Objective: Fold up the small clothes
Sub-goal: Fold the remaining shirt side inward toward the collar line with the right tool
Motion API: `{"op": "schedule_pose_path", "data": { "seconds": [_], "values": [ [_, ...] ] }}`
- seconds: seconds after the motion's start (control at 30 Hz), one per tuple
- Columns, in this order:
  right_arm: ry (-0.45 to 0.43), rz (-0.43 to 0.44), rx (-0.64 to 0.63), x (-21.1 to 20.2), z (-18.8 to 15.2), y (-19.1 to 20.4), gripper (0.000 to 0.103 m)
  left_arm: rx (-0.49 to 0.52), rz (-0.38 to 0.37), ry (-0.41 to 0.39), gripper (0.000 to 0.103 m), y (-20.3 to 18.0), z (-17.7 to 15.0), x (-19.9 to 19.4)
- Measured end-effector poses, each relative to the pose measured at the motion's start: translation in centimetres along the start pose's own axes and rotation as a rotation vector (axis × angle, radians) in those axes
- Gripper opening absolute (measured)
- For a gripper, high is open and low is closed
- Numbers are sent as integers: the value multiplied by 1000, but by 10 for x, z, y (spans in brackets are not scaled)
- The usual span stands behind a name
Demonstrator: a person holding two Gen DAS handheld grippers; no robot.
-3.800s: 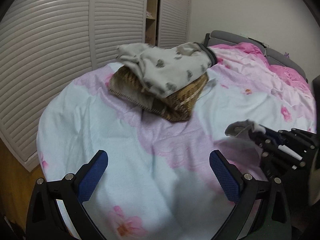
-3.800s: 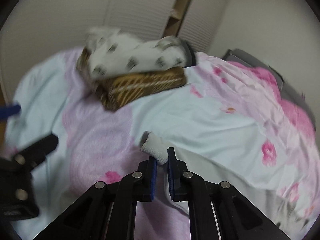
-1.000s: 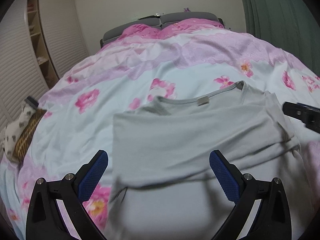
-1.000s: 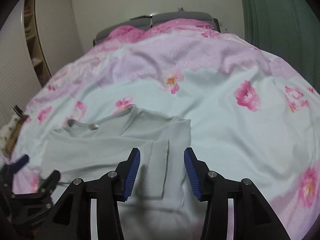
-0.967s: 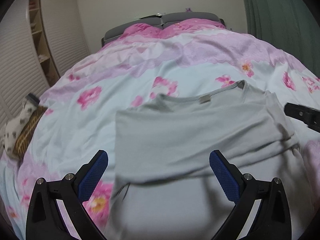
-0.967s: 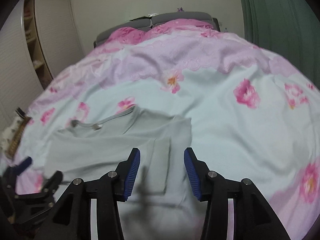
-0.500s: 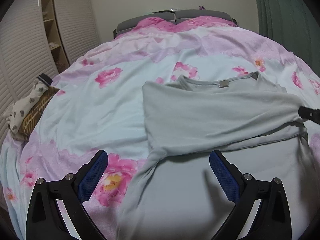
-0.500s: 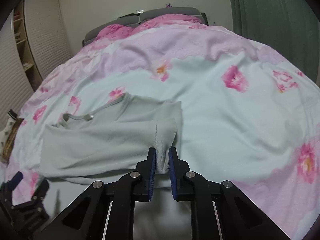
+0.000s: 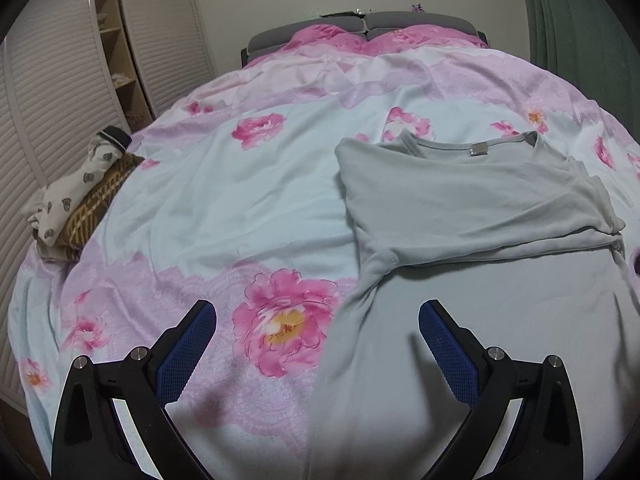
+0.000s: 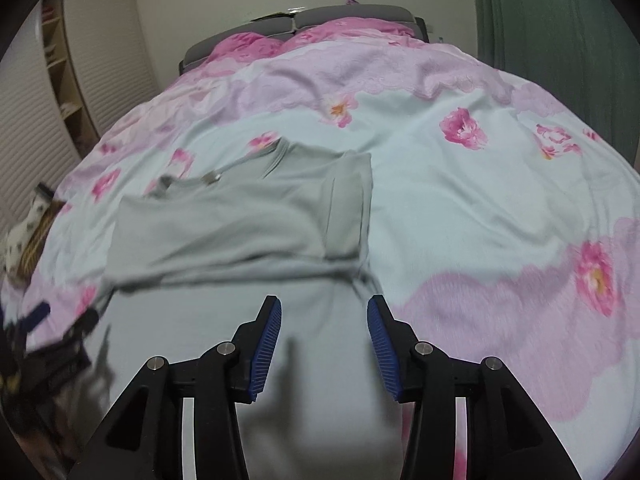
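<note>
A pale grey shirt [image 9: 472, 208] lies on the flowered bed cover, its sleeves laid across the chest and its collar pointing to the headboard. In the right wrist view the same grey shirt [image 10: 248, 216] fills the middle. My left gripper [image 9: 318, 344] stands open above the shirt's lower left edge, with nothing between its blue pads. My right gripper [image 10: 324, 332] hovers over the shirt's lower right part; its jaws are opening and no cloth is between them. The left gripper [image 10: 48, 320] shows blurred at the left edge of the right wrist view.
A stack of folded clothes [image 9: 80, 196], spotted white on brown pattern, sits at the bed's left edge. White louvred wardrobe doors [image 9: 48, 92] stand beyond it. A grey headboard [image 9: 360, 28] is at the far end and a green curtain [image 10: 560, 40] hangs on the right.
The right gripper shut on the folded sleeve edge half a second ago, then let go and drew back toward the hem. The left gripper slid left, staying open.
</note>
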State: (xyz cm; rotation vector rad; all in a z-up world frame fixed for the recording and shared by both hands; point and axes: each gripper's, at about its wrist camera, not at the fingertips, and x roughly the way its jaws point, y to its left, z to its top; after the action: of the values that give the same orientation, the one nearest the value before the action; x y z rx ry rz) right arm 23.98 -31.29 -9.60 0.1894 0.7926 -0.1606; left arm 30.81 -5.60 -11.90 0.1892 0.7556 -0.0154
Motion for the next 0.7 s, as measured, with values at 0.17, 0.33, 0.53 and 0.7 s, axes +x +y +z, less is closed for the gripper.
{"op": "schedule_pose_path", "data": {
  "seconds": [0.17, 0.33, 0.53, 0.7],
  "values": [
    [-40, -64, -36, 0, 13, -2, 61, 81, -5, 30, 103, -14, 19, 23],
    [-50, -86, 12, 20, 47, -20, 61, 124, 20, 53, 103, -21, 30, 44],
    [9, -93, 48, 50, 52, -31, 61, -10, 21, 101, 103, 10, 28, 63],
    [43, -105, 37, 66, 41, -31, 61, -19, 54, 93, 103, 22, 22, 63]
  ]
}}
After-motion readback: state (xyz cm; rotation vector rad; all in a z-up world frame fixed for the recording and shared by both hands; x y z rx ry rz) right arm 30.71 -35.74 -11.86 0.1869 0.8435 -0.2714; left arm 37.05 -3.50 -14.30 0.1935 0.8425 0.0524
